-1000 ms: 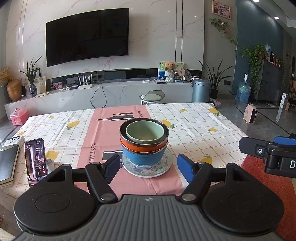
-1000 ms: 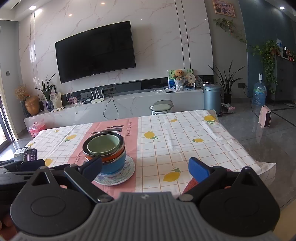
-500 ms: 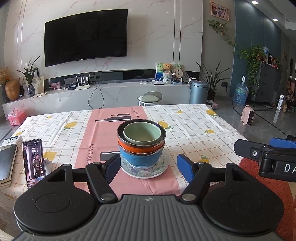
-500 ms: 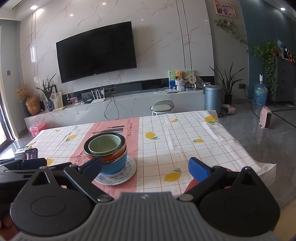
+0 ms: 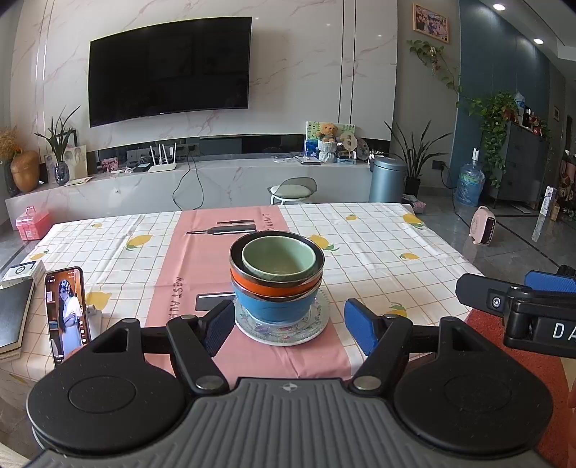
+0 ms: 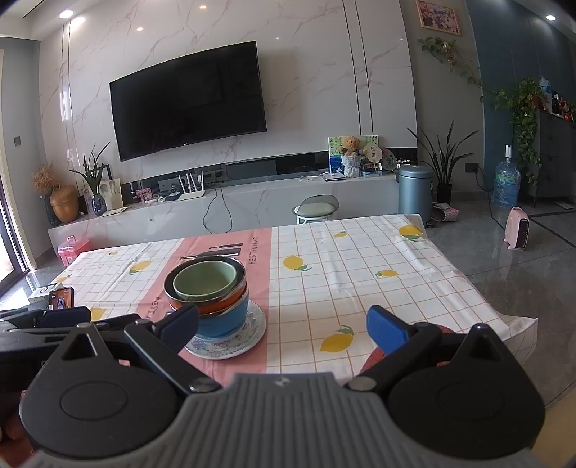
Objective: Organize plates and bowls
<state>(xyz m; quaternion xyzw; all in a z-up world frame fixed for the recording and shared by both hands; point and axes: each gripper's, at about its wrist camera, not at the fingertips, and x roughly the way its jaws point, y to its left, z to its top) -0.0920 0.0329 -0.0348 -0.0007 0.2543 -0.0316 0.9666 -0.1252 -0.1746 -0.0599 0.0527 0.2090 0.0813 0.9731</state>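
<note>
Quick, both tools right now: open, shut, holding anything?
Left tool: open, holding nothing, short of the bowl stack.
Right tool: open, holding nothing.

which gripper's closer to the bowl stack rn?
Left. The left gripper faces the bowl stack head-on, its open fingers framing the plate beneath. The right gripper is open too, off to the stack's right and aimed past it.

Both views are bright and sharp, lit by recessed ceiling spots (image 6: 66,14) and daylight from the left. The floor (image 6: 522,288) shows soft glare. Fisheye bends the walls at the edges; corners go dark.
</note>
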